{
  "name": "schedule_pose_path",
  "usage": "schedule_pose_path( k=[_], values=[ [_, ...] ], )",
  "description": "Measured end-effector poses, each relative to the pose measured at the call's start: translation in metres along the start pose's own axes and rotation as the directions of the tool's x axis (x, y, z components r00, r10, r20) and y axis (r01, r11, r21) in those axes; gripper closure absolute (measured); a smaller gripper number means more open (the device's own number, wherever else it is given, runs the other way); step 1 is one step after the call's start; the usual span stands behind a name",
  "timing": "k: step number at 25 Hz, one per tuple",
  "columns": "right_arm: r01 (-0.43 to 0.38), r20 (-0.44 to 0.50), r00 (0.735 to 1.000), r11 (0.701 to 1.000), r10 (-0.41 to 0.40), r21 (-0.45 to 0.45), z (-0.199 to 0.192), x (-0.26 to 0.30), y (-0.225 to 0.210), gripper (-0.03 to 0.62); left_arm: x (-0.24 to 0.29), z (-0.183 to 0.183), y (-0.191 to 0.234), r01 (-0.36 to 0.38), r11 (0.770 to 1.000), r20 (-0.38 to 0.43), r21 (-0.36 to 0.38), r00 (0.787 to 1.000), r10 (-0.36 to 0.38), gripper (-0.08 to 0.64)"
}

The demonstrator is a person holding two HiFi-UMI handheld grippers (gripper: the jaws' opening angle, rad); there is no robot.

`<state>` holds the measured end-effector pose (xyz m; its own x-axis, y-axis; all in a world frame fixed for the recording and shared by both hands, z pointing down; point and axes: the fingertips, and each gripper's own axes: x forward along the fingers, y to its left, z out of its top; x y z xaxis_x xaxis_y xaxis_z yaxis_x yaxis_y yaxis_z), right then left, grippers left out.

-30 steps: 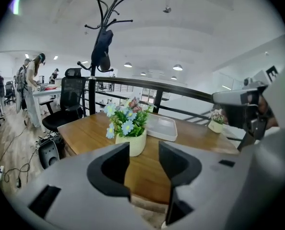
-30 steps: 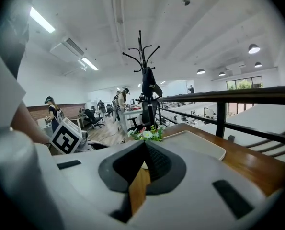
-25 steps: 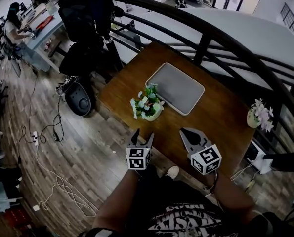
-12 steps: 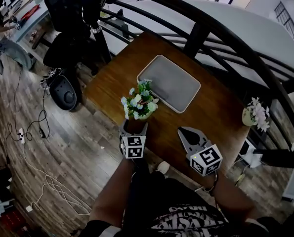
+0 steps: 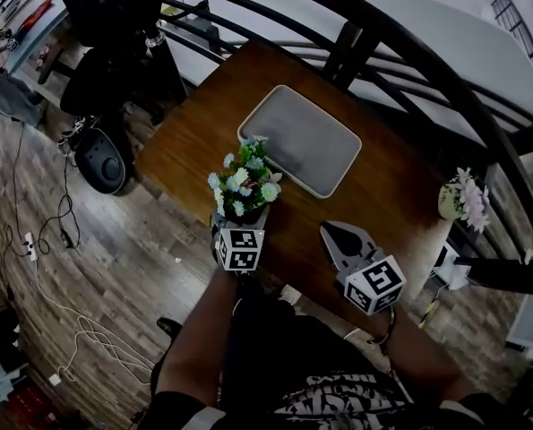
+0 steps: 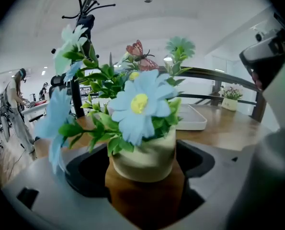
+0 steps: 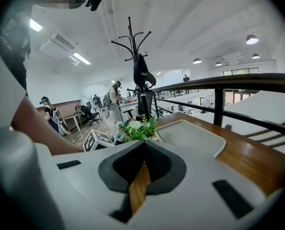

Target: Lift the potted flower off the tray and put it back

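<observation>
Wood-grain table [image 5: 382,195], brown, rectangular, against one dark railing [image 5: 409,56]. One tray [image 5: 302,141]: grey, flat, rounded corners. Two flower pots. The potted flower [image 5: 244,182] has a cream rounded pot, pale blue petals and green leaves, and stands on the wood just beside the tray, not on it. Left gripper [image 5: 239,222]: jaws have just been opening and stand wide either side of the pot, pads clear. Right gripper [image 5: 333,231]: jaws together. A second potted flower [image 5: 463,200] stands at the table's right edge.
</observation>
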<state>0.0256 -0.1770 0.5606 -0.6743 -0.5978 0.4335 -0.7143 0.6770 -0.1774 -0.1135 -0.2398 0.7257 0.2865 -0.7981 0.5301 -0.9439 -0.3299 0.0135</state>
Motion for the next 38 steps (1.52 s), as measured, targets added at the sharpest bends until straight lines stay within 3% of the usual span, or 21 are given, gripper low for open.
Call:
schedule_pose_path(
  k=[20,38],
  values=[
    [0.049,-0.04,0.998,0.996,-0.046,0.069,-0.02,0.003,-0.021,0.601,0.024,0.015,-0.004,0.051,0.996,0.045,0.072,0.998,-0.054,0.114],
    [0.064,-0.036,0.997,0.996,-0.062,0.067,-0.007,0.006,-0.041,0.601,0.026,0.019,-0.004,0.058,0.994,0.048,0.096,0.997,-0.063,0.106]
  ],
)
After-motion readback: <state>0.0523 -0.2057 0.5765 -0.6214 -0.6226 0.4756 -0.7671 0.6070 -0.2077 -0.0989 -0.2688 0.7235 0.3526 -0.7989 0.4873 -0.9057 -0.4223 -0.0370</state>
